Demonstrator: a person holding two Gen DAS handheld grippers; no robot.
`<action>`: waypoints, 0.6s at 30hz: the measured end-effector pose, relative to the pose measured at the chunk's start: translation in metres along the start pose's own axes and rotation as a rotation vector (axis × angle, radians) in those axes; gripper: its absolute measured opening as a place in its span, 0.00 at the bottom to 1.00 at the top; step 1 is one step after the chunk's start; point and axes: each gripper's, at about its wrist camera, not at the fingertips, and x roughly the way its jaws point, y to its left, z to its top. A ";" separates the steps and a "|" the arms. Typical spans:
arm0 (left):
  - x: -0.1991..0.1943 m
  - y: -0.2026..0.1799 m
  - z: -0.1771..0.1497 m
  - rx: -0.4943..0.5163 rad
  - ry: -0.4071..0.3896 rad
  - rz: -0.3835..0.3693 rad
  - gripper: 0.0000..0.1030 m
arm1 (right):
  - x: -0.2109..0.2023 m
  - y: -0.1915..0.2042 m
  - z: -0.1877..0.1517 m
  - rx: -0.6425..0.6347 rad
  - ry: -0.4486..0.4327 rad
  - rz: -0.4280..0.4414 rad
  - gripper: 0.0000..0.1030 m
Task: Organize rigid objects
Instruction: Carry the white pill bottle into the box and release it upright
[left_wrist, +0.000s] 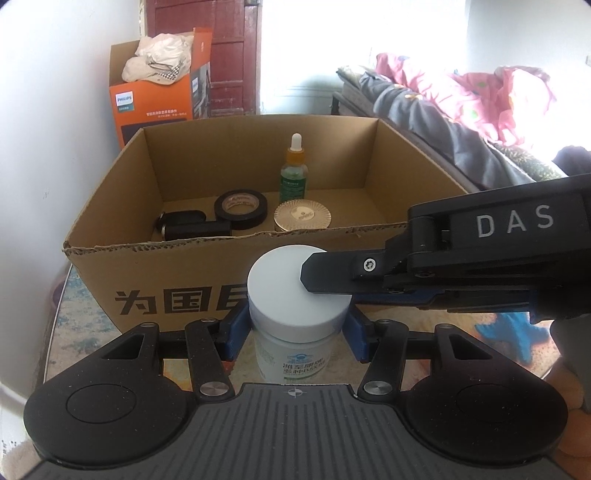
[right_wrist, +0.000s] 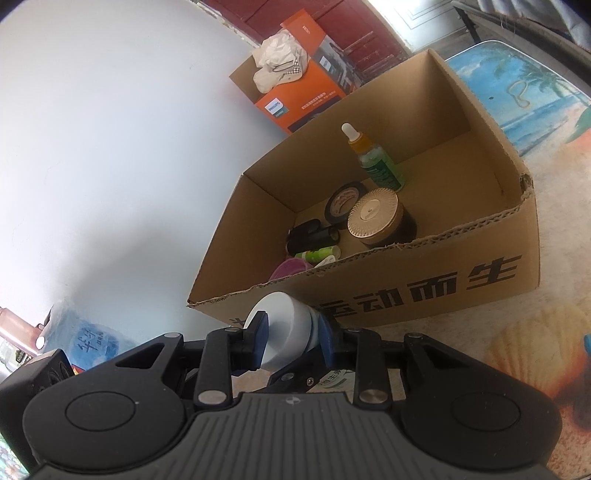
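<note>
A white jar (left_wrist: 295, 314) with a pale grey lid stands upright just in front of the open cardboard box (left_wrist: 177, 254). My left gripper (left_wrist: 295, 328) is shut on the jar, its blue pads on either side below the lid. My right gripper (right_wrist: 291, 341) comes in from the right, tilted, and is shut on the same jar (right_wrist: 286, 332), one finger (left_wrist: 332, 271) across the lid top. Inside the box lie a dropper bottle (left_wrist: 293, 171), a black tape roll (left_wrist: 242, 208), a gold-lidded jar (left_wrist: 302, 216) and black objects (left_wrist: 184, 225).
An orange Philips box (left_wrist: 155, 99) with cloth in it stands behind by the white wall. A bed with pink and grey bedding (left_wrist: 461, 107) is at the right. The table (right_wrist: 517, 321) has a beach-print cover. More small items (right_wrist: 314, 254) lie in the box's near corner.
</note>
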 end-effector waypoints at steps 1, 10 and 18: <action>0.000 0.000 0.000 -0.001 -0.001 0.000 0.53 | 0.000 0.000 0.000 0.002 0.000 0.002 0.32; -0.002 -0.005 -0.006 0.028 -0.027 0.010 0.52 | -0.001 -0.001 -0.003 0.006 -0.003 0.007 0.33; -0.007 -0.003 -0.008 0.021 -0.020 -0.018 0.52 | -0.005 0.001 -0.009 0.013 -0.013 0.007 0.33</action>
